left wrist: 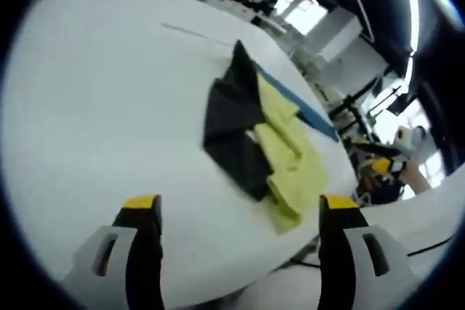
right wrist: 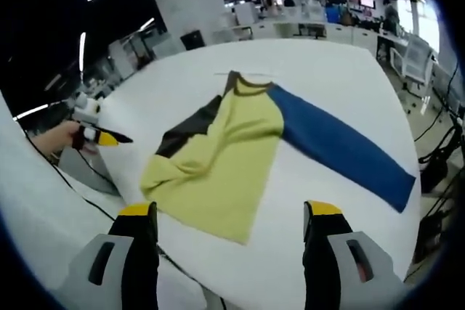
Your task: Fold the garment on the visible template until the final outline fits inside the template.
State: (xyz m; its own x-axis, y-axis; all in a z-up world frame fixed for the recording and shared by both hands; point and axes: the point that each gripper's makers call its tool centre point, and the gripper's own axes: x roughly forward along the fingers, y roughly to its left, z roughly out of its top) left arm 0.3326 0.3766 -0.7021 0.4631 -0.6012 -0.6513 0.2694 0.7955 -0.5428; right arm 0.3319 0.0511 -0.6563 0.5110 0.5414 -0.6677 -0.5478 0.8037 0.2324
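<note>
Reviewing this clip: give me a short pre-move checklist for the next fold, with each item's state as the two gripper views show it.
1. Left gripper open and empty: ok, jaws apart above the white table.
2. Right gripper open and empty: ok, nothing between the jaws.
3. Yellow, blue and dark long-sleeved garment fully on the table: ok.
4. Garment folded to final outline: not ok; the blue sleeve lies stretched out and the dark sleeve is only partly tucked.
5. Template outline visible: cannot tell; only a thin line shows near the collar.
6. Garment lying flat: not ok, bunched in the left gripper view.
</note>
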